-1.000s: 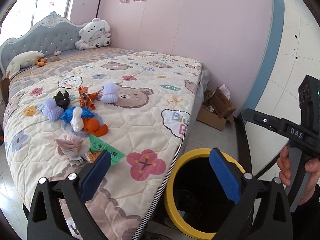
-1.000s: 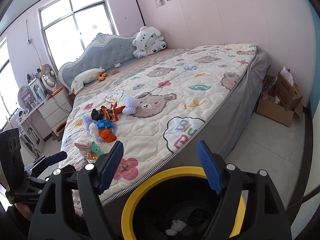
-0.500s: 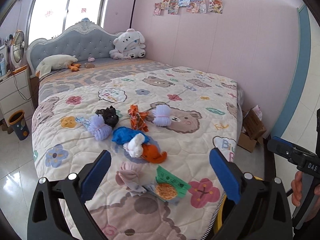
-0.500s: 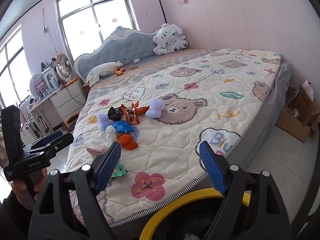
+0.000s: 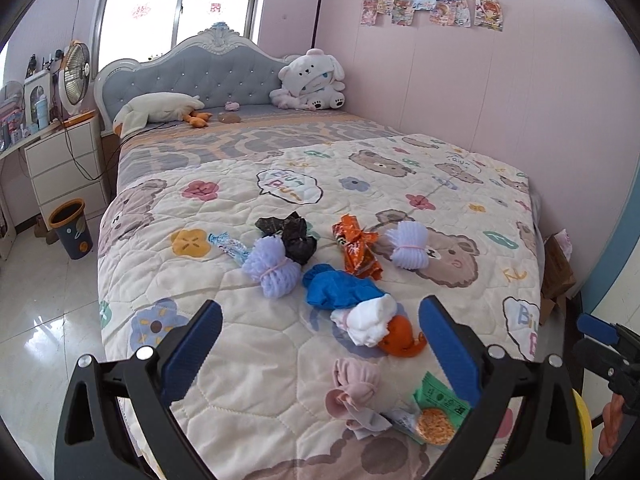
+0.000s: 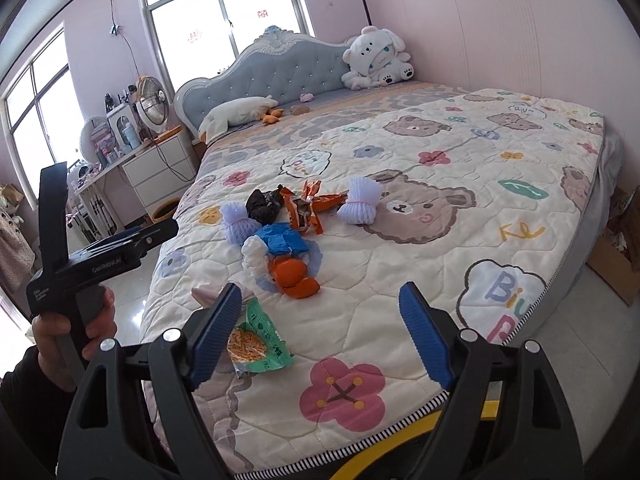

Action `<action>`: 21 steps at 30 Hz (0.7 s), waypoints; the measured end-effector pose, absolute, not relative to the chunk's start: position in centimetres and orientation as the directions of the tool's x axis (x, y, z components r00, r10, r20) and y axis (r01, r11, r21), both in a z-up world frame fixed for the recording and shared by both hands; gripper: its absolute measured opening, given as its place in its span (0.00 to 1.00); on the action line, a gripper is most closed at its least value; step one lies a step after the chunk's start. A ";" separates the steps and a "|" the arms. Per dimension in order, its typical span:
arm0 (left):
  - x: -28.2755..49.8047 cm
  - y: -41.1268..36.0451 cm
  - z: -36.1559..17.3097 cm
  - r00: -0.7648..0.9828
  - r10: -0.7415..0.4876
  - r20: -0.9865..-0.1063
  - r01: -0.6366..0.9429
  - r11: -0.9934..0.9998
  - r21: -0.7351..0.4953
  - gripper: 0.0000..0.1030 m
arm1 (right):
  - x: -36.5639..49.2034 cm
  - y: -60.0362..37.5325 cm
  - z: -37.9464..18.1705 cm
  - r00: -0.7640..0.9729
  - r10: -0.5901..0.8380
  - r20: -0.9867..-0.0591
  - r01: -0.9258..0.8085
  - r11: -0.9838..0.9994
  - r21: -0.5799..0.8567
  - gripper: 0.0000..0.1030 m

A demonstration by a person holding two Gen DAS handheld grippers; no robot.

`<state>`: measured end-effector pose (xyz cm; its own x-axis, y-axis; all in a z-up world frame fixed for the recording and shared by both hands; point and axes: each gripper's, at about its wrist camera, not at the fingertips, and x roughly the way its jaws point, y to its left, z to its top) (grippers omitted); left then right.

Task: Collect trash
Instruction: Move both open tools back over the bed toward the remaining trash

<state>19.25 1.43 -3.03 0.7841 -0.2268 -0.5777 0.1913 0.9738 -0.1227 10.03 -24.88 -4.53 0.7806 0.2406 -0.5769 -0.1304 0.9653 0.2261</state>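
Trash lies in a loose pile on the bed quilt (image 5: 248,360). It includes a green snack packet (image 5: 436,412), a pink crumpled wad (image 5: 352,392), an orange scrap (image 5: 402,338), blue paper (image 5: 340,290), two foam nets (image 5: 272,270), a black bag (image 5: 294,234) and an orange wrapper (image 5: 358,250). My left gripper (image 5: 320,320) hangs open over the near end of the pile, holding nothing. My right gripper (image 6: 320,308) is open and empty, with the green packet (image 6: 256,344) just behind its left finger. A yellow bin rim (image 6: 400,448) shows below the bed edge.
A white nightstand (image 5: 64,168) and a small orange-rimmed basket (image 5: 72,228) stand on the tiled floor left of the bed. A cardboard box (image 5: 556,276) sits by the pink wall on the right. Plush toys (image 5: 310,80) rest at the headboard.
Both grippers have swung away from the yellow bin toward the bed. The bin has slid almost out of both views and the trash pile now sits between the fingers. Both stay open.
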 end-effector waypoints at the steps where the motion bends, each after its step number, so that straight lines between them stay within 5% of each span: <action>1: 19.7 1.7 -3.2 0.782 -0.221 -0.582 0.182 0.975 -0.127 0.92 | 10.4 -24.5 -4.8 0.771 0.252 -0.585 -0.139 0.963 0.232 0.75; 21: 29.8 5.5 -8.8 0.724 -0.113 -0.680 0.033 0.991 -0.129 0.92 | 15.1 -17.8 -11.3 0.605 0.345 -0.718 -0.272 0.937 0.221 0.75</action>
<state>29.79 5.46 -8.85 0.7243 -0.1127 -0.6802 0.0335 0.9911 -0.1286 15.12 -17.78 -11.30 0.6048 0.3450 -0.7178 -0.2723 0.9366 0.2207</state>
